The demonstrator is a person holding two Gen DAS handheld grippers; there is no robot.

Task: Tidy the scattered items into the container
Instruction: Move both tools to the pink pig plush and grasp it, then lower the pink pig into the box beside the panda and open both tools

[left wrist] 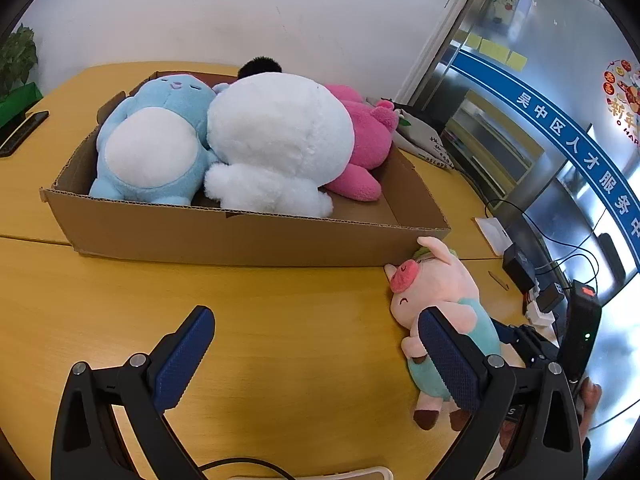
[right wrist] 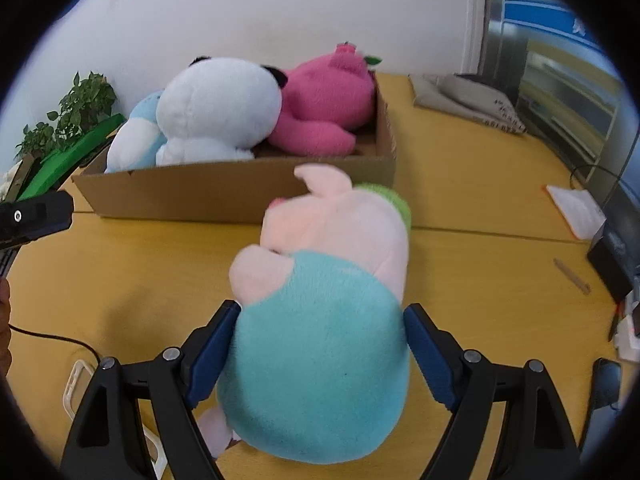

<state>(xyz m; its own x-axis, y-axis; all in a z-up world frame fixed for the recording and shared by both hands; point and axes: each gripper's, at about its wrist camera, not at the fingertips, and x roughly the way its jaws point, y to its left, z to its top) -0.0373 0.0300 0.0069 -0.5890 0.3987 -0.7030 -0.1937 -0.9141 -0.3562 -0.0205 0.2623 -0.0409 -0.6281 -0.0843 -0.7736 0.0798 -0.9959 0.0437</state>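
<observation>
A cardboard box point(left wrist: 240, 236) stands on the yellow table and holds a blue plush point(left wrist: 154, 148), a white plush point(left wrist: 280, 136) and a pink plush point(left wrist: 366, 140). A pink pig plush in a teal outfit point(left wrist: 440, 292) lies on the table by the box's right front corner. My left gripper point(left wrist: 316, 348) is open and empty over bare table, left of the pig. In the right wrist view my right gripper point(right wrist: 318, 356) has its jaws around the pig's teal body point(right wrist: 320, 364), pads touching both sides. The box point(right wrist: 224, 196) sits behind it.
A phone point(left wrist: 24, 132) and a green planter point(left wrist: 16, 100) are at the table's far left. A grey bag point(right wrist: 468, 100) lies at the back right. Cables, black adapters point(left wrist: 520, 268) and a notepad point(right wrist: 576, 208) crowd the right edge. A white plastic piece point(right wrist: 80, 392) lies near the front.
</observation>
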